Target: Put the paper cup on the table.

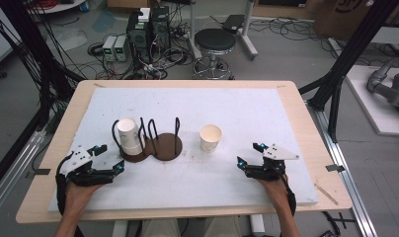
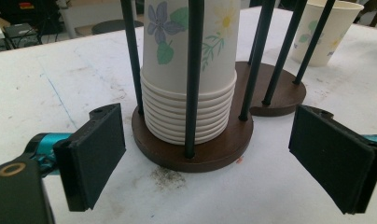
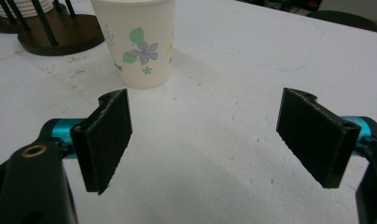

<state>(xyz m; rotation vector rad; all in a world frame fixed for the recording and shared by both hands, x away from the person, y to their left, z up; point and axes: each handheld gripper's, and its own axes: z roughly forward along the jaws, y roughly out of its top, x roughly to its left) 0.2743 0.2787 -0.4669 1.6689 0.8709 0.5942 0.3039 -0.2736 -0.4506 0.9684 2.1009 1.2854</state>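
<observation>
Paper cups stand nested in a stack inside the left ring of a dark wooden holder with thin black rods, near the middle of the white table cover; in the left gripper view the stack shows many rolled rims at its bottom and a flower print on its side, and it sits on the round brown base between the rods; the second round base behind it holds no cup. One single cup stands upright on the cover to the right of the holder, apart from it; in the right gripper view this cup has the same flower print and stands ahead of the jaws, a little to their left. The left gripper rests low on the cover just beside the holder, with its jaws spread wide and nothing between them; the stack is directly ahead of it. The right gripper is near the front right part of the cover, well apart from the single cup; its jaws are also spread wide and grasp nothing. A hand holds each gripper from the near edge of the table.
</observation>
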